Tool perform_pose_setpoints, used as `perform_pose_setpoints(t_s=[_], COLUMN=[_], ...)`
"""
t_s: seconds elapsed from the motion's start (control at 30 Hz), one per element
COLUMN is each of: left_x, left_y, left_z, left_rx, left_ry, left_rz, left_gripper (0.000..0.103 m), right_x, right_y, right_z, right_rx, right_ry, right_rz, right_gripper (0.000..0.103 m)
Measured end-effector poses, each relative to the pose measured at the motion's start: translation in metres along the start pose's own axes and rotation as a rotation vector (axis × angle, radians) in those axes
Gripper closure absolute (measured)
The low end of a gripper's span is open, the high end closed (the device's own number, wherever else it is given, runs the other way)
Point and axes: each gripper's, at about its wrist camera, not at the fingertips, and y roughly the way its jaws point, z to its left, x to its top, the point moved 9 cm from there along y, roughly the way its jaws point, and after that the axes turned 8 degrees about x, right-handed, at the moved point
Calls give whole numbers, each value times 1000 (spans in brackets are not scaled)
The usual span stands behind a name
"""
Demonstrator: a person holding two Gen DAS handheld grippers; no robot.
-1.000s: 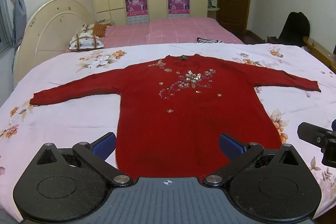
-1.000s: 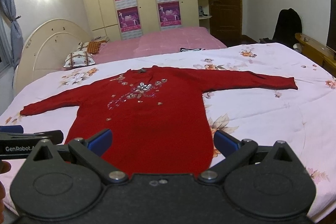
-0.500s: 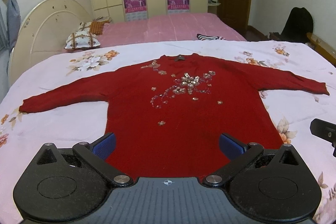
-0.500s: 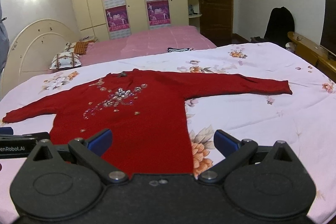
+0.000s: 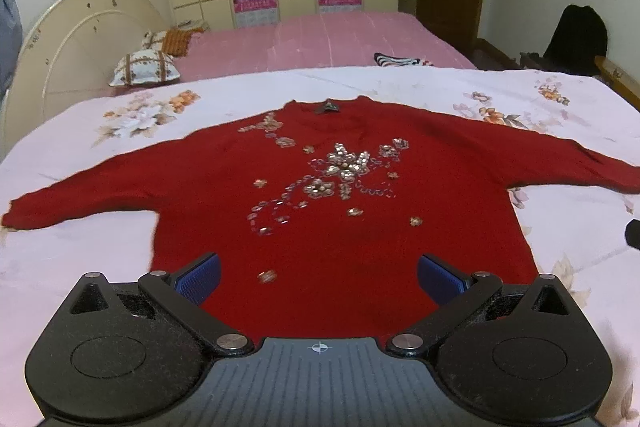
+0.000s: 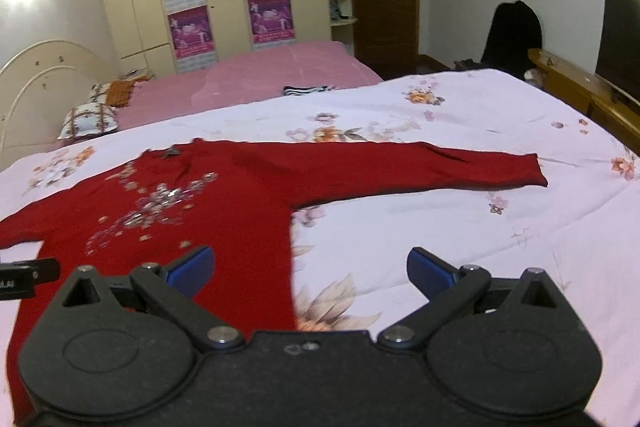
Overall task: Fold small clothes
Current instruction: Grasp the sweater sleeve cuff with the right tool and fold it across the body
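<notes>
A red long-sleeved sweater [image 5: 320, 195] with sequin flowers lies flat, face up, on a floral bedsheet [image 5: 80, 251], both sleeves spread out sideways. It also shows in the right wrist view [image 6: 224, 203], its right sleeve [image 6: 420, 163] stretched toward the right. My left gripper [image 5: 318, 277] is open and empty, hovering over the sweater's lower body. My right gripper [image 6: 310, 269] is open and empty, over the sweater's right side edge and the sheet. The sweater's hem is hidden behind the grippers.
A pink bed [image 5: 320, 39] with pillows [image 5: 144, 67] and a striped item [image 5: 396, 59] lies behind. A cream headboard [image 5: 80, 39] stands at the left, wardrobes at the back. A wooden bench [image 6: 580, 91] and a TV [image 6: 620, 35] are on the right.
Both grippers have moved forward over the sweater. The left one has come closer to its chest; the right one has shifted rightward toward the right sleeve. Both stayed open.
</notes>
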Motion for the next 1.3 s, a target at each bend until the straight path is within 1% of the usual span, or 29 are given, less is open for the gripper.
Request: perform_pose_setpoints(t_s=[0.07,0.13,0.23,0.43,0.67,0.73,0.83,1.07,1.2,1.27,1.3], left_x=[5,9,18,37,52,56,62,68,67,66,66], left_y=[13,25,44,83,126,136,149,171,178,180,181], left_z=[-8,-16,-29,-56,-86,-94,-101,-105,-102,-99,-98], left_rx=[-4,-3,-4,0,8,12,24,50,66,71,74], left_ry=[-4,-4,-2,7,33,38,38,46,50,52,52], left_rz=[10,15,19,30,49,48,49,59,69,75,76], left_gripper=[0,0,0,0,0,0,0,0,0,0,0], right_x=[4,9,15,23,27,28,29,29,33,36,38], right_y=[11,24,43,81,119,127,137,151,157,159,160], right_z=[-12,-26,-51,-98,-153,-168,-190,-242,-263,-271,-276], right_rx=[-10,-23,-39,-85,-130,-146,-163,-181,-187,-202,-209], right_ry=[7,17,54,112,218,241,297,460,514,528,538], right_rz=[0,4,10,40,71,78,84,57,31,12,3], right_gripper=[8,15,23,34,41,44,45,45,46,49,54])
